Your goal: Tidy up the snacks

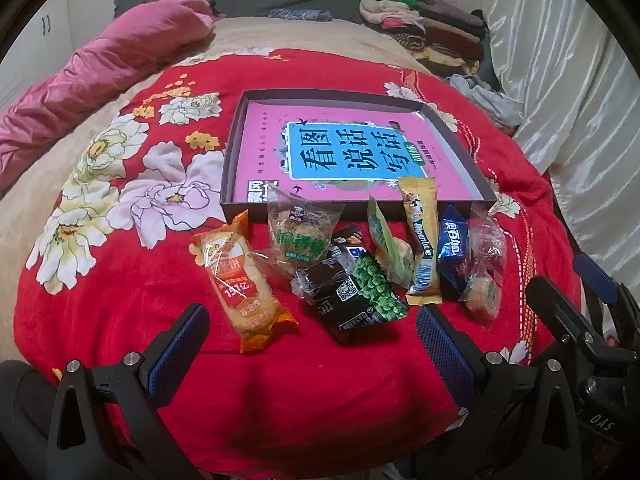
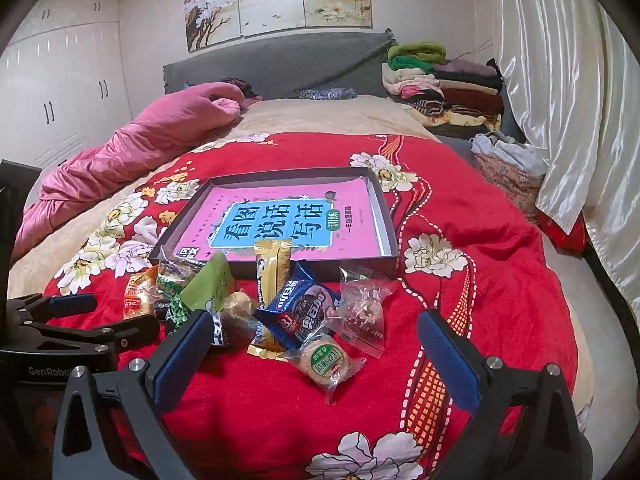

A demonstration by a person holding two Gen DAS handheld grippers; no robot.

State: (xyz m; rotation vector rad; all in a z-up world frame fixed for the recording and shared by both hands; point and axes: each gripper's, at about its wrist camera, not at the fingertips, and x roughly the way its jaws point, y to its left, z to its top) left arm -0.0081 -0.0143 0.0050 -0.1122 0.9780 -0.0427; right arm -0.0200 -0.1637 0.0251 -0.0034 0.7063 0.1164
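Partly hidden: green-wrapped snack (image 2: 208, 284) behind neighbouring packets, print unreadable. Crinkled foil and clear-plastic snack packets (image 1: 348, 264) heaped mid-frame on plush red floral blanket (image 1: 120, 300), touching shallow dark cardboard tray (image 1: 460, 140) lined with pink printed book (image 1: 348, 152) above. Left gripper (image 1: 312, 332) and right gripper (image 2: 316, 344): blue-padded jaws spread wide, empty, low in frame.

Two handheld grippers hovered side by side, low and level, both pointed forward. The left gripper (image 1: 312, 336) had its blue-padded fingers (image 1: 178, 354) spread wide, nothing between them. The right gripper (image 2: 316, 344) was likewise spread wide and gripped nothing, its blue pads (image 2: 450, 362) facing inward. Each gripper's black frame showed at the edge of the other's view.
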